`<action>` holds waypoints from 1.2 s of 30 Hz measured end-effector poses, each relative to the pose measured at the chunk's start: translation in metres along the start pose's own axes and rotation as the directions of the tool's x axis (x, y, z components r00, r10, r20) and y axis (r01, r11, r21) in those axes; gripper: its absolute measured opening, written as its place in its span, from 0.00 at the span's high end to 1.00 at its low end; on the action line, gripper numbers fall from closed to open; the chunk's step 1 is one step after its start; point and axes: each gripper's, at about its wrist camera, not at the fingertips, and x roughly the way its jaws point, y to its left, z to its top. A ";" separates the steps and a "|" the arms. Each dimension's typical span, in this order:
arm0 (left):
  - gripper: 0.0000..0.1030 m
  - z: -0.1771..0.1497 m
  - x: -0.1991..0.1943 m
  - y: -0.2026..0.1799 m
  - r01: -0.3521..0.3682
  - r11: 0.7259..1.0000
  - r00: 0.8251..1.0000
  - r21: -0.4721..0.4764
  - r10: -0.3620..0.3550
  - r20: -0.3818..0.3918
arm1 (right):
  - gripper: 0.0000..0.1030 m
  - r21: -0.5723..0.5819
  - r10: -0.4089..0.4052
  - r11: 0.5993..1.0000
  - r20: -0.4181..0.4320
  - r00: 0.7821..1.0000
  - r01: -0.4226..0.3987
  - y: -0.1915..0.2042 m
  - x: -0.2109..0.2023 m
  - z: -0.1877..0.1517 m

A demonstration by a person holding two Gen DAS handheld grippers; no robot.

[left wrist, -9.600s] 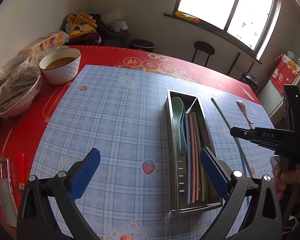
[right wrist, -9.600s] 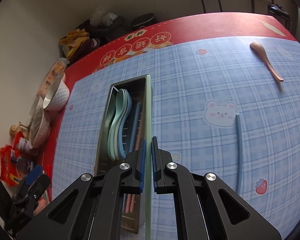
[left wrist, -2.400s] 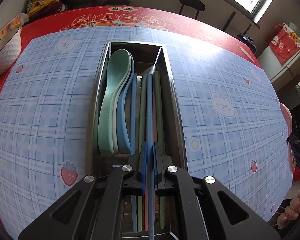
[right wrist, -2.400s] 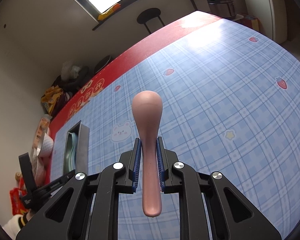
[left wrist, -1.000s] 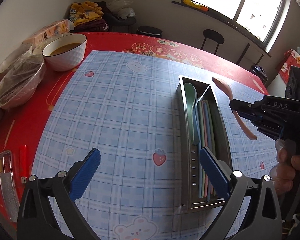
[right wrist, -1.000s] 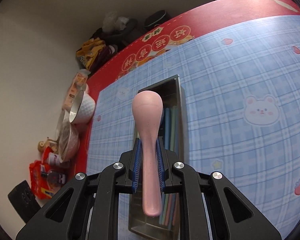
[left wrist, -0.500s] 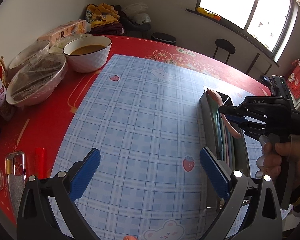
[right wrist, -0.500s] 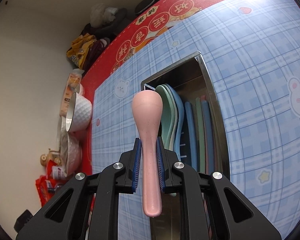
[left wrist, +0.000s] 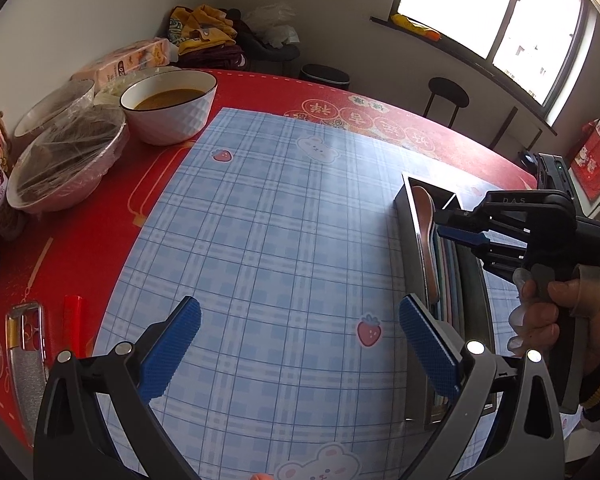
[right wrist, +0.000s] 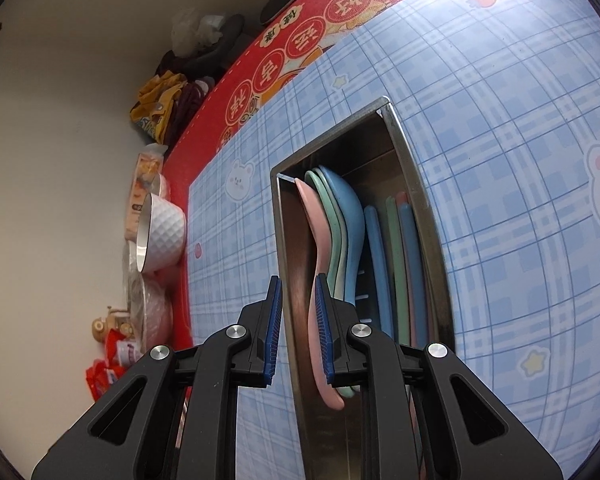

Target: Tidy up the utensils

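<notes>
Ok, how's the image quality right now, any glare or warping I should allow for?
Left wrist view: the window is blown out white, a bright patch washes out the cloth near the tray, and fisheye bends the table edge. Right wrist view: evenly lit and sharp on the pink spoon between the opening right gripper pads; the plaid lines curve towards the rim and the corners are black.

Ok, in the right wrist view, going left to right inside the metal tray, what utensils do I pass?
Pink spoon → green spoon → blue spoon → blue chopstick → green chopstick → another blue chopstick, all within the metal tray.
</notes>
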 end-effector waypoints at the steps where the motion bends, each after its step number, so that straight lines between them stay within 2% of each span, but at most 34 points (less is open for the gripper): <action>1: 0.06 0.001 0.000 -0.002 0.001 1.000 1.000 0.002 -0.001 0.002 | 0.83 -0.019 -0.008 1.000 0.006 1.000 0.008 0.002 -0.003 0.000; 5: 0.06 0.006 -0.004 -0.010 -0.001 1.000 1.000 0.010 0.001 0.021 | 0.83 -0.118 -0.065 0.991 0.039 0.997 0.069 0.009 -0.020 0.000; 13: 0.06 0.023 -0.017 -0.033 -0.003 0.999 0.999 0.033 0.001 0.047 | 0.83 -0.237 -0.110 0.963 0.097 0.989 0.130 0.014 -0.066 -0.001; 22: 0.06 0.038 -0.039 -0.068 -0.004 0.996 0.997 0.084 -0.003 0.076 | 0.83 -0.326 -0.140 0.924 0.196 0.971 0.199 0.012 -0.146 -0.003; 25: 0.06 0.044 -0.049 -0.080 0.016 0.994 0.996 0.104 -0.025 0.085 | 0.82 -0.351 -0.149 0.908 0.241 0.959 0.229 0.012 -0.175 -0.005; 26: 0.06 0.045 -0.054 -0.084 0.016 0.994 0.995 0.110 -0.027 0.096 | 0.80 -0.359 -0.152 0.902 0.257 0.954 0.241 0.012 -0.185 -0.006; 28: 0.06 0.050 -0.066 -0.093 0.022 0.992 0.992 0.126 -0.037 0.121 | 0.70 -0.374 -0.157 0.889 0.292 0.943 0.264 0.014 -0.205 -0.008; 29: 0.06 0.052 -0.072 -0.098 0.026 0.991 0.990 0.135 -0.045 0.135 | 0.57 -0.381 -0.158 0.882 0.315 0.936 0.277 0.016 -0.216 -0.009; 30: 0.06 0.055 -0.079 -0.102 0.027 0.989 0.988 0.142 -0.049 0.150 | 0.50 -0.391 -0.157 0.873 0.340 0.927 0.291 0.018 -0.227 -0.011; 32: 0.06 0.060 -0.093 -0.111 0.022 0.988 0.983 0.154 -0.050 0.178 | 0.45 -0.414 -0.158 0.852 0.382 0.911 0.321 0.024 -0.248 -0.016; 36: 0.06 0.069 -0.122 -0.128 0.024 0.985 0.972 0.168 -0.063 0.228 | 0.24 -0.430 -0.145 0.825 0.465 0.874 0.366 0.035 -0.288 -0.031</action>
